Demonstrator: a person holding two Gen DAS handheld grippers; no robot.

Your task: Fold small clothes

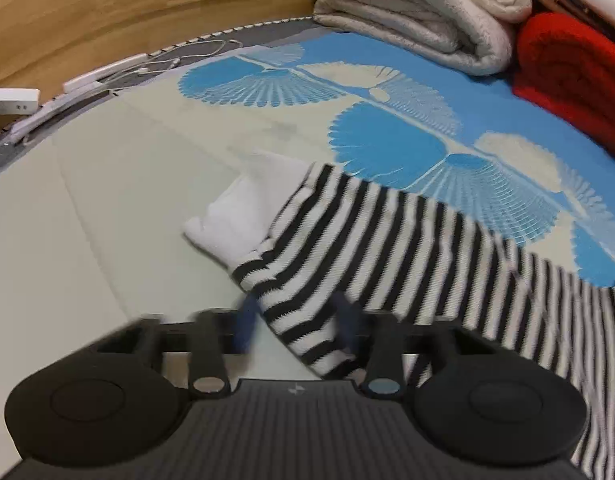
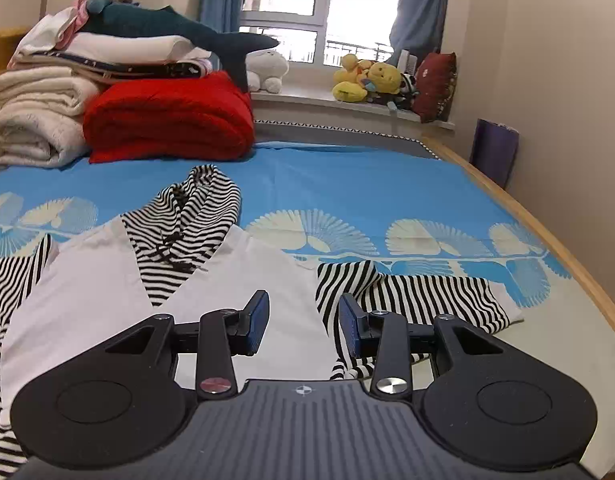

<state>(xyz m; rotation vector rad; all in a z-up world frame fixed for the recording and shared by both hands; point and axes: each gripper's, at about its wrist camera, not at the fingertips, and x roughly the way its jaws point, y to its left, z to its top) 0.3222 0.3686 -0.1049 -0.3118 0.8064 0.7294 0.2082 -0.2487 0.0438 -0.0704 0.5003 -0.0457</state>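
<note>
A small white garment with black-and-white striped sleeves and hood lies spread on the bed sheet. In the left wrist view its striped sleeve with a white cuff runs between the blurred blue pads of my left gripper, whose jaws stand apart around the sleeve's edge. In the right wrist view the white body, the striped hood and the other striped sleeve show. My right gripper is open just above the white body, beside that sleeve.
Folded cream blankets and a red blanket are stacked at the head of the bed. Chargers and cables lie along the wooden headboard side. Plush toys sit on the window sill. The bed's wooden edge runs on the right.
</note>
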